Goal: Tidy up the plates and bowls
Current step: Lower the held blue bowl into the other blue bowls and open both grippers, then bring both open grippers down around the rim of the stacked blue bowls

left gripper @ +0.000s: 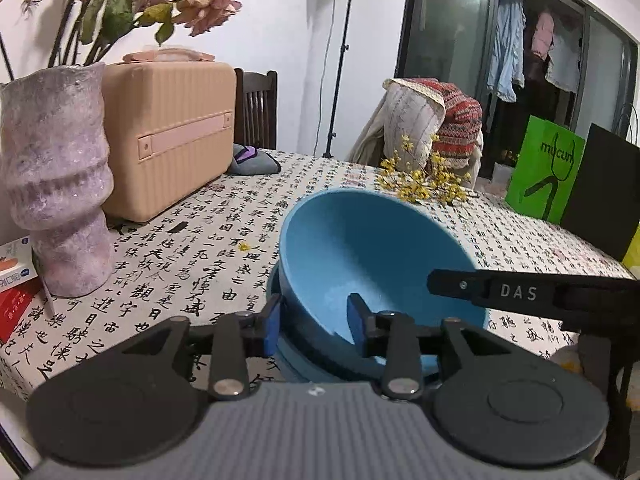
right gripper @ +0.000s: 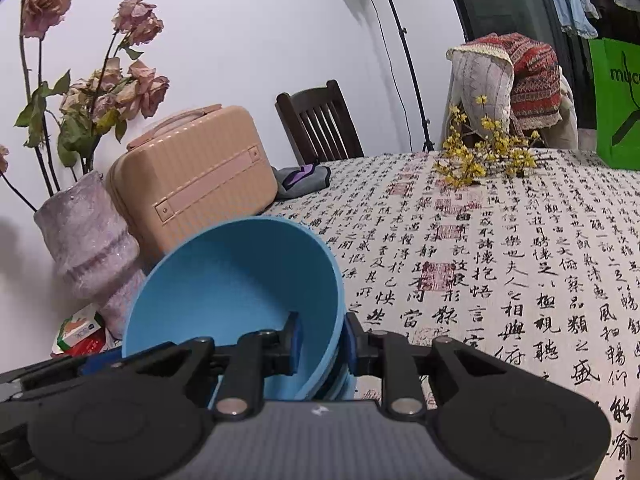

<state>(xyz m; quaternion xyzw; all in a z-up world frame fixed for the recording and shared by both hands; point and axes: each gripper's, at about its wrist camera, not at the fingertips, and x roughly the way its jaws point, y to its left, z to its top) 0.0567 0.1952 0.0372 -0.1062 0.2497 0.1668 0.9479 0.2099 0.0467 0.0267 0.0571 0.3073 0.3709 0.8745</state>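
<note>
Left wrist view: the tilted blue bowl (left gripper: pixel 376 256) at lower centre leans on a stack beneath, left claw (left gripper: pixel 316 324) and right claw (right gripper: pixel 322 344) both loosely astride its rim, so it could slide off crooked

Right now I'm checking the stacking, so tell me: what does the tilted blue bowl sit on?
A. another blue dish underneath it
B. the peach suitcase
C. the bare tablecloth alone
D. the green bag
A: the blue bowl leans inside a darker blue dish whose rim shows beneath it, both on the tablecloth.
</note>
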